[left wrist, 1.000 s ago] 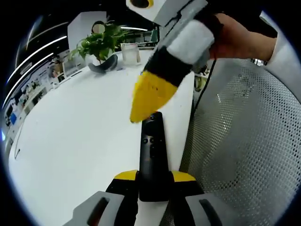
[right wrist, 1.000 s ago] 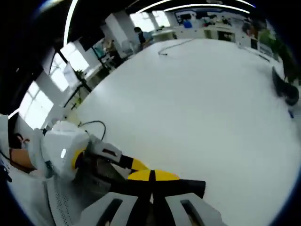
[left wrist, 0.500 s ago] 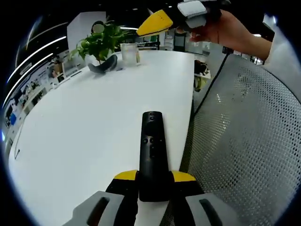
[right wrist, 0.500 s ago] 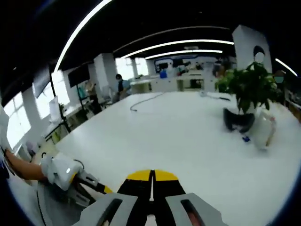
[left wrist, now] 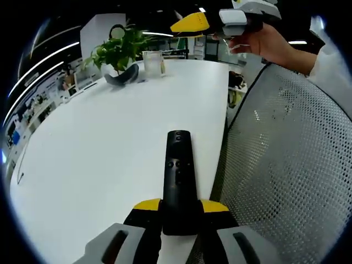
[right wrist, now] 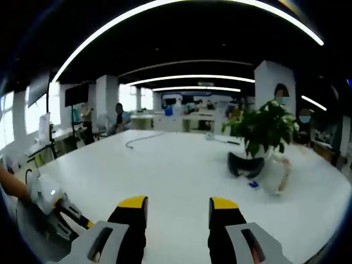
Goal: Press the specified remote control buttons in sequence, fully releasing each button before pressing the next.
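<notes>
A long black remote control [left wrist: 178,176] points away from me over the white table [left wrist: 99,143], its near end clamped in my left gripper [left wrist: 180,208], whose yellow-tipped jaws press its sides. My right gripper [left wrist: 192,23] hangs high above the table's far part, held by a person's hand [left wrist: 272,44]. In the right gripper view my right gripper [right wrist: 179,206] stands open, yellow tips apart with nothing between them. The left gripper [right wrist: 55,206] appears at the lower left of that view.
A potted plant [left wrist: 116,52] in a dark bowl and a clear glass [left wrist: 153,62] stand at the table's far end. A grey mesh chair back [left wrist: 286,165] borders the table on the right. A cable [right wrist: 146,138] lies across the distant table, with people and desks beyond.
The right gripper lifted off the remote's top end, rose high above the table and levelled out. Its jaws went from shut to open. The left gripper and remote held still.
</notes>
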`<action>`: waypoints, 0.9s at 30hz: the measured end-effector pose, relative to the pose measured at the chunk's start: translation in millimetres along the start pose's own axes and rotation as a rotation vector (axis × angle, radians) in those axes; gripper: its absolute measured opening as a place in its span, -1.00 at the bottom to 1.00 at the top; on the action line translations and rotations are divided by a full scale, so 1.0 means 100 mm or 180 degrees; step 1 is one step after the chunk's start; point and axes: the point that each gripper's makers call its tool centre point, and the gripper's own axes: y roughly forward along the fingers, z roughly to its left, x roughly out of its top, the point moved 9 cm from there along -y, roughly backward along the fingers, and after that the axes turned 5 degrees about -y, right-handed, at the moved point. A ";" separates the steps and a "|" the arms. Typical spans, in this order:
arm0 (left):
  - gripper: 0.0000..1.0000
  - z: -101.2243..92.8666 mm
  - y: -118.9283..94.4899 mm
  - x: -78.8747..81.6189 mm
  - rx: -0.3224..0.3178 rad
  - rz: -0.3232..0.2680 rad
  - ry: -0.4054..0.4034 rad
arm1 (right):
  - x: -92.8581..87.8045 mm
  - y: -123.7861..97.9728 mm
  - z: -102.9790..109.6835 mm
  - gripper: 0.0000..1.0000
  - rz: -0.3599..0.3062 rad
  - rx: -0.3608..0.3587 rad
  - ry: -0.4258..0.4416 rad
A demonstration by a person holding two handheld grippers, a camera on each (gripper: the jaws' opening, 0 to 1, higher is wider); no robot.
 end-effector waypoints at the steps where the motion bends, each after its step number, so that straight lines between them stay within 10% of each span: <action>1: -0.51 0.00 0.00 0.00 -0.0003 -0.0003 0.0002 | -0.02 0.02 -0.02 -0.12 0.0013 0.0024 0.0051; 8: -0.51 0.02 0.00 0.00 -0.0045 0.0009 0.0041 | -0.12 -0.10 -0.04 0.24 -0.0022 -0.0011 0.0680; 13: -0.53 0.05 -0.01 -0.01 -0.0116 0.0037 0.0086 | -0.18 -0.07 -0.02 0.96 -0.0076 -0.0232 0.0615; 27: -0.56 0.21 -0.02 0.05 -0.0293 0.0187 0.0266 | -0.27 -0.03 -0.04 0.92 0.0155 -0.0276 0.0615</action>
